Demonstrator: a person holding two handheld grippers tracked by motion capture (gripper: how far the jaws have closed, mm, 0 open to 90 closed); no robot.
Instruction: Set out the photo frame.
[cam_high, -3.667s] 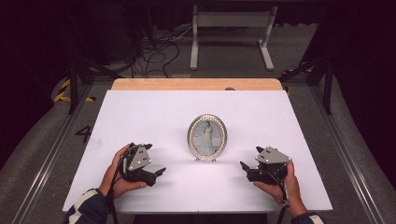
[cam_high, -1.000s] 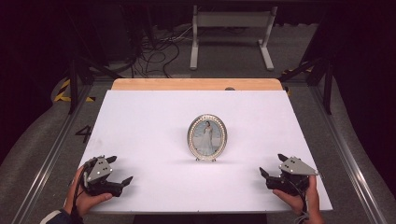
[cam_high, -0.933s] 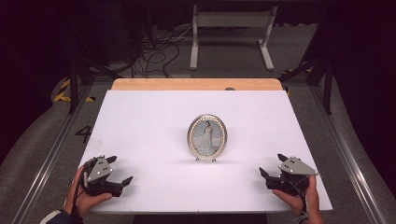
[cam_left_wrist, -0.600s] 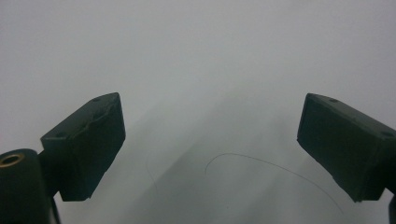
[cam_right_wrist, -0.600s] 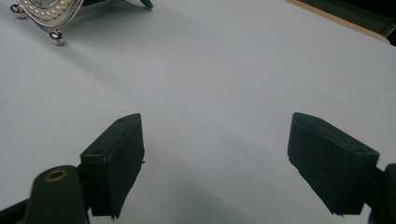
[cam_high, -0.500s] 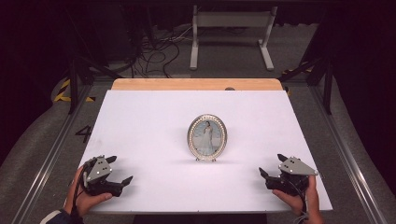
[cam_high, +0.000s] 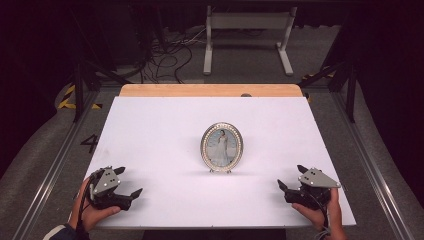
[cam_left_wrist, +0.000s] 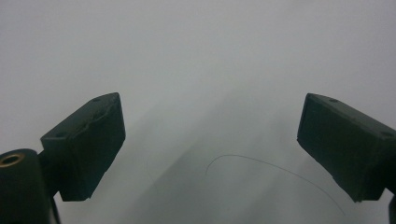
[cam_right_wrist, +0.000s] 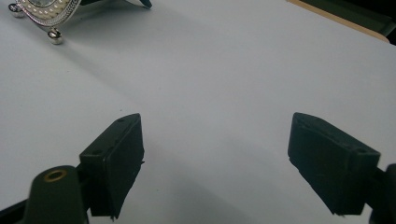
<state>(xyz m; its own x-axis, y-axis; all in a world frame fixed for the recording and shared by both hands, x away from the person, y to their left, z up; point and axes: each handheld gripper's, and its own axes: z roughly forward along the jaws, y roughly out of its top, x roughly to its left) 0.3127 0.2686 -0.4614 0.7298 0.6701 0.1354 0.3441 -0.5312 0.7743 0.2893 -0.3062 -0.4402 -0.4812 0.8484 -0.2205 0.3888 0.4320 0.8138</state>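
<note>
**While Both Tongs Wait at the Near Edge**

Stands upright near the middle of the white table (cam_high: 150, 125): an oval picture frame (cam_high: 222, 147), long axis vertical, face toward the person. Lies forward of both tongs, between them, well apart from each. Left gripper (cam_high: 128, 183) near the front left corner, jaws spread wide, nothing between them. Right gripper (cam_high: 292, 177) near the front right corner, likewise spread and empty. From the right gripper view, frame's beaded rim and small feet (cam_right_wrist: 44, 14) up and to the left. Right hand seemingly a little nearer; probably a forward, inward reach for either.
</note>
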